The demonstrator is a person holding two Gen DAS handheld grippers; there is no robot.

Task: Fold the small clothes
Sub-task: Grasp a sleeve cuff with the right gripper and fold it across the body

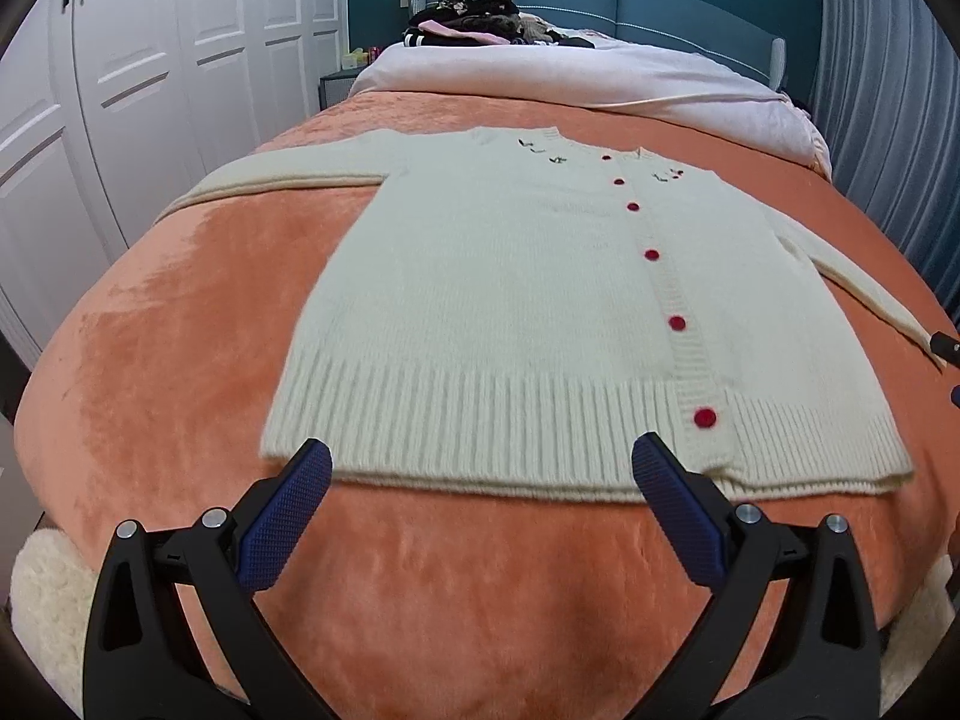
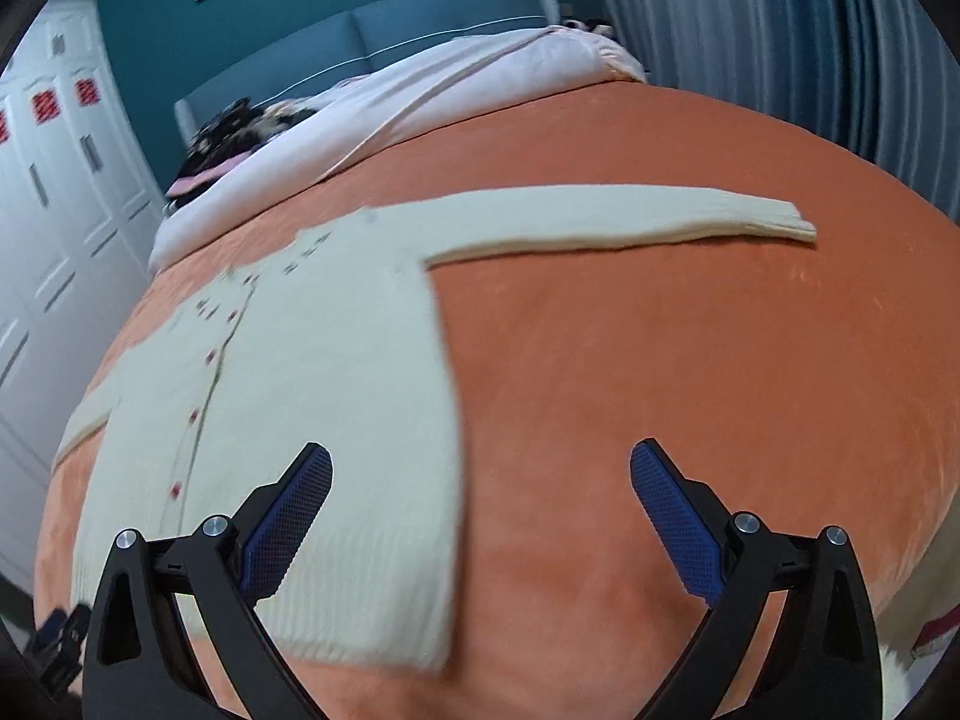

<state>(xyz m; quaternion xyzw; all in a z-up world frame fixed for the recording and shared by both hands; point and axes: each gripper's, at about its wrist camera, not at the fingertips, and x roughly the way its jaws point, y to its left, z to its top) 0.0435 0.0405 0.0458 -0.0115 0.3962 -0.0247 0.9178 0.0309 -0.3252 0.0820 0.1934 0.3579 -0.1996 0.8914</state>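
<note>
Cream knit cardigan (image 1: 498, 312) lies flat, buttoned, face up on the orange bed cover (image 1: 180, 330), both sleeves spread out sideways, nothing folded yet. My left tool (image 1: 480, 480) is wide open, empty, hovering just short of the ribbed hem (image 1: 480, 420). My right tool (image 2: 480, 486) is also wide open, empty, over the hem's right corner, right sleeve (image 2: 630, 219) stretched out ahead. Knit looks soft, light, floppy and stretchy, so it'll sag and drag on the plush cover. I'd pinch the sleeve cuff (image 2: 786, 219) or ribbed hem, thicker there, better bite.
</note>
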